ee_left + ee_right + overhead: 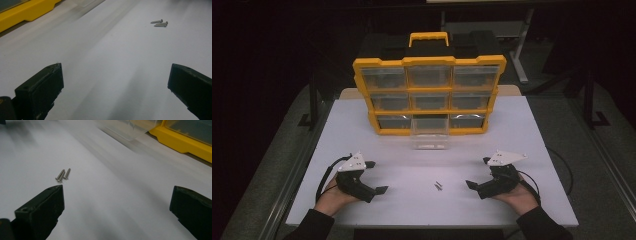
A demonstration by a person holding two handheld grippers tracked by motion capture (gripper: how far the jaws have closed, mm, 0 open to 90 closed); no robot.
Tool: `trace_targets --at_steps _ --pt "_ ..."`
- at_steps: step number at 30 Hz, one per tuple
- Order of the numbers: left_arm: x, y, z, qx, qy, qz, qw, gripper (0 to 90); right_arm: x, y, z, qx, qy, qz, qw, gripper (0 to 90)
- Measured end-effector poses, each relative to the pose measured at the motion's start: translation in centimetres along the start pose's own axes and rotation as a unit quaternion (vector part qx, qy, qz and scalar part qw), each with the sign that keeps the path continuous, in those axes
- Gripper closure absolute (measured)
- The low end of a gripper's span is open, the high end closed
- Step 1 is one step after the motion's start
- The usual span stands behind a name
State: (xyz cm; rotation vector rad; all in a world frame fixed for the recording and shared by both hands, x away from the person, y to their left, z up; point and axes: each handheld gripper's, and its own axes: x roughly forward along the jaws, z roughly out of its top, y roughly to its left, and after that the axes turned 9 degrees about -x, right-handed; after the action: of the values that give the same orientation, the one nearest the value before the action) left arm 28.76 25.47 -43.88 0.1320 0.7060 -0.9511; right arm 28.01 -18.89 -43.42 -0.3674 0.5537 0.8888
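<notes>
Two small metal screws (438,186) lie side by side on the white table (362,130), between the two hands. They show ahead and to the right in the left gripper view (159,23) and just beyond the left jaw in the right gripper view (62,175). My left gripper (376,176) rests on the table at the front left, jaws wide apart, nothing between them. My right gripper (478,172) rests at the front right, also open and empty. A clear plastic drawer (429,133) stands pulled out of the yellow organizer (429,95) at the back.
The yellow and black organizer with several clear drawers stands upright at the table's far edge, its carry handle (428,38) on top. Cables trail from both grippers off the table's sides. Dark floor and table legs surround the table.
</notes>
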Motion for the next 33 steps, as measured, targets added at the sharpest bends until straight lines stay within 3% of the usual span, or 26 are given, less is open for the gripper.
trace_targets --at_steps 33 --pt "-0.1 0.0 -0.3 0.011 0.006 -0.001 0.9999 0.0 2.2 0.2 2.3 -0.014 0.009 0.015 0.9998 0.0"
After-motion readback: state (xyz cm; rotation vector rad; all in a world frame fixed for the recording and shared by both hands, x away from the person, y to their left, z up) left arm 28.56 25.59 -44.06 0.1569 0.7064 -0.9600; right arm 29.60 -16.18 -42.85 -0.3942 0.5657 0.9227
